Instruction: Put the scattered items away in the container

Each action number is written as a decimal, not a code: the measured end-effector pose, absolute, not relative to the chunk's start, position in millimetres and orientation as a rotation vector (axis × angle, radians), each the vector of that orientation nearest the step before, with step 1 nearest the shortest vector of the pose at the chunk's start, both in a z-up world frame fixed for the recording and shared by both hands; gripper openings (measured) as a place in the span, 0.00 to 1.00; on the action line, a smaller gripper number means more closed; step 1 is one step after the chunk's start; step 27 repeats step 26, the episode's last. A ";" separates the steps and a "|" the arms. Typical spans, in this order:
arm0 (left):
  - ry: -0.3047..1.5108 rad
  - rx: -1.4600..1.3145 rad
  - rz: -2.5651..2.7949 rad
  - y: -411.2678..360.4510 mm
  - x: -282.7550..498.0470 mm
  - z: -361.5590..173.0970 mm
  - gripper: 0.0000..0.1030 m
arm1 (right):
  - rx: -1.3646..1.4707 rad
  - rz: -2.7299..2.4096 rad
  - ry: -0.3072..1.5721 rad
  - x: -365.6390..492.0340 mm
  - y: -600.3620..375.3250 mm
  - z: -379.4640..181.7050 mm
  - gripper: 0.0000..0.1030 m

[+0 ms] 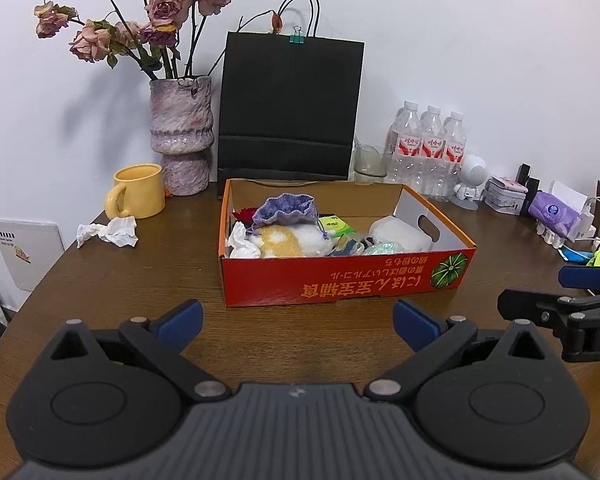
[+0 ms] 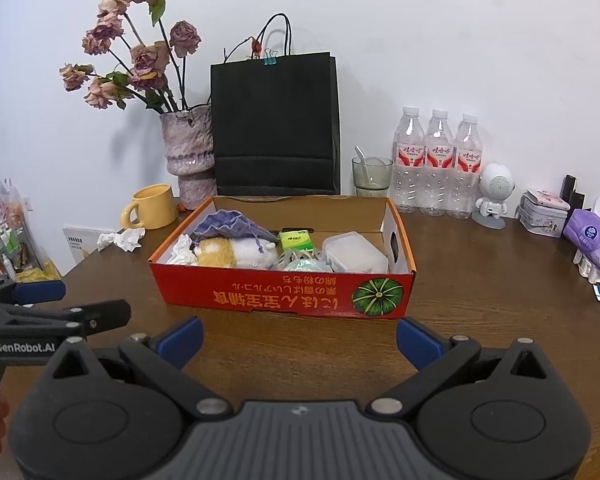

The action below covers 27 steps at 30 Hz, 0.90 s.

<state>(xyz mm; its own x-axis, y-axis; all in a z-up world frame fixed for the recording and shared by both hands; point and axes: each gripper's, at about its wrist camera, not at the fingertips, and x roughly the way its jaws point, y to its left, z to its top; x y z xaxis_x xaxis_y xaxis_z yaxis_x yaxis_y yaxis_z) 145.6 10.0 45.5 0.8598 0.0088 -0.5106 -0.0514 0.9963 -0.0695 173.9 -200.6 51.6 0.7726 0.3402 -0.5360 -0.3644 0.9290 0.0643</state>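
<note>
We hold left gripper point(image 1: 298, 320) and right gripper point(image 2: 299, 338) spread wide, both empty, before box point(image 1: 340, 280). Tissue point(image 1: 108, 232) lies loose at far left, touching mug point(image 1: 138, 196); our grab may knock mug. Vase point(image 1: 182, 136), bag point(image 1: 290, 108), bottles point(image 1: 430, 148) crowd behind box.

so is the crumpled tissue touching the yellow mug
Apart. The left wrist view shows a strip of bare table between the tissue and the mug; the tissue lies just in front of the mug's handle.
</note>
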 end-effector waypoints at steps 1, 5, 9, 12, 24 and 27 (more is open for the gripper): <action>0.535 -0.082 0.033 9.6 145.6 45.5 1.00 | -0.044 0.382 0.572 173.8 -200.3 51.5 1.00; 0.533 -0.082 0.038 9.9 146.1 45.4 1.00 | -0.045 0.383 0.572 173.4 -199.7 51.1 1.00; 0.535 -0.083 0.037 10.3 146.7 44.8 1.00 | -0.045 0.382 0.573 173.4 -199.6 51.1 1.00; 0.533 -0.082 0.044 9.7 147.0 44.2 1.00 | -0.047 0.384 0.575 173.4 -198.5 50.2 1.00; 0.521 -0.097 0.028 7.9 145.4 42.5 1.00 | -0.050 0.387 0.580 173.0 -196.9 45.6 1.00; 0.530 -0.108 0.025 7.9 145.6 41.7 1.00 | -0.051 0.389 0.582 173.6 -196.9 45.1 1.00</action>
